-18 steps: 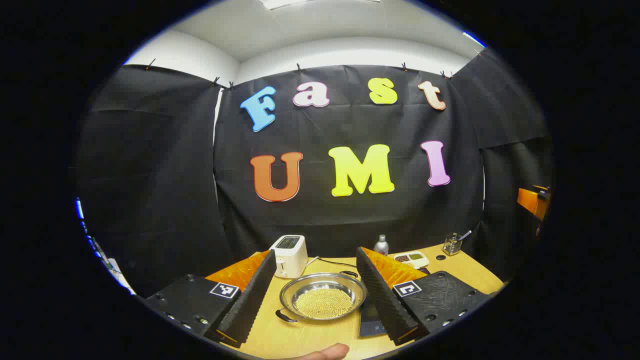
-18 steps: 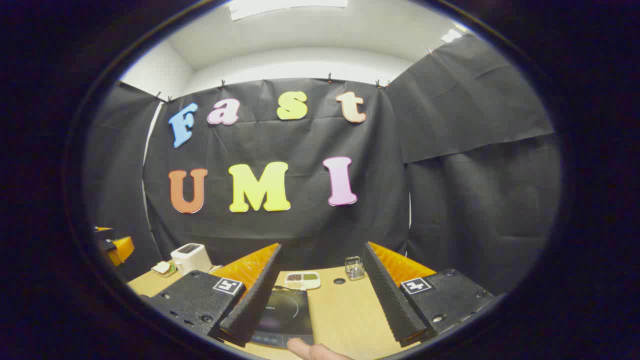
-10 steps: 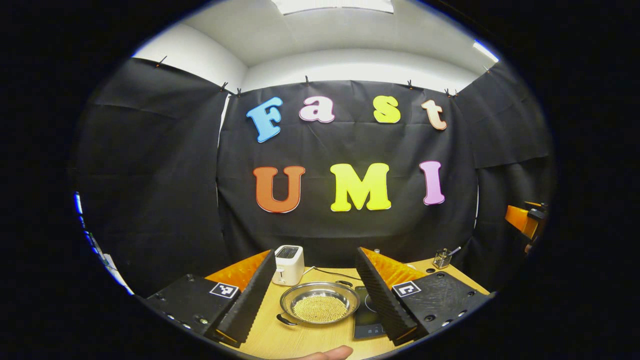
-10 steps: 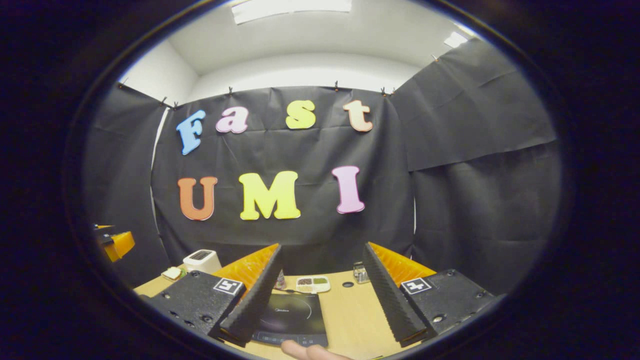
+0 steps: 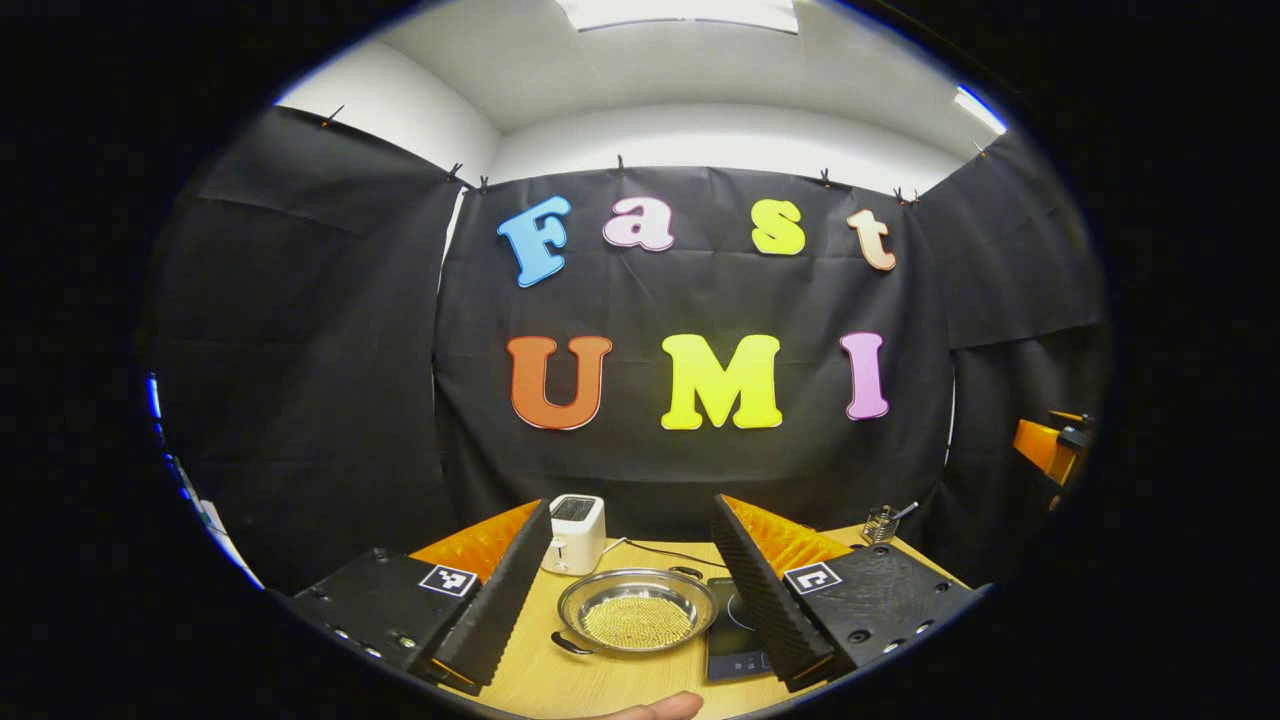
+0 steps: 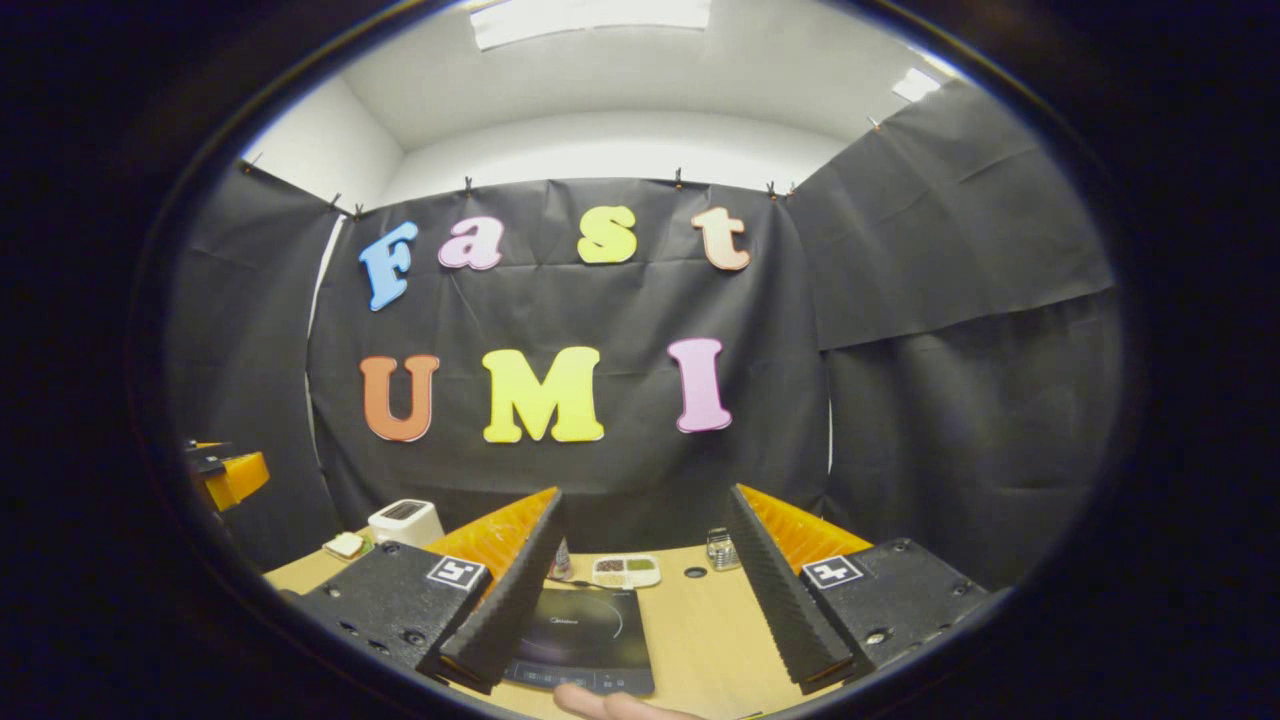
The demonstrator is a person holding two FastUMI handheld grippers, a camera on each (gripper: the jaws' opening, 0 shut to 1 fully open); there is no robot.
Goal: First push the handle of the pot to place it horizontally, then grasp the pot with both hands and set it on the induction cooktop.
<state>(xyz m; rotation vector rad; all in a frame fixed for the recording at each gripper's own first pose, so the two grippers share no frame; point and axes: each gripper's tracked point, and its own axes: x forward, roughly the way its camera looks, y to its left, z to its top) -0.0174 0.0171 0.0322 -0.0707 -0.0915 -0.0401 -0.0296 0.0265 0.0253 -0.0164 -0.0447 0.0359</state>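
A shallow steel pot (image 5: 637, 610) with yellow grains in it rests on the wooden table (image 5: 590, 678), framed between the fingers of my left gripper (image 5: 628, 600), which is open and well short of it. One dark handle (image 5: 568, 644) points toward the near left, the other (image 5: 686, 572) toward the far right. The black induction cooktop (image 5: 730, 640) lies just right of the pot. In the right gripper view the cooktop (image 6: 585, 640) sits low between the fingers of my right gripper (image 6: 648, 590), also open and holding nothing.
A white toaster (image 5: 573, 533) with a cord stands behind the pot. At the back of the table are a divided tray (image 6: 625, 571) of seasonings, a wire holder (image 6: 721, 548) and a small hole (image 6: 694, 572). A fingertip (image 5: 655, 708) shows at the bottom edge.
Both grippers have pulled back and tilted up a little, so the pot, cooktop and toaster look smaller and sit lower in the views. Both stay open.
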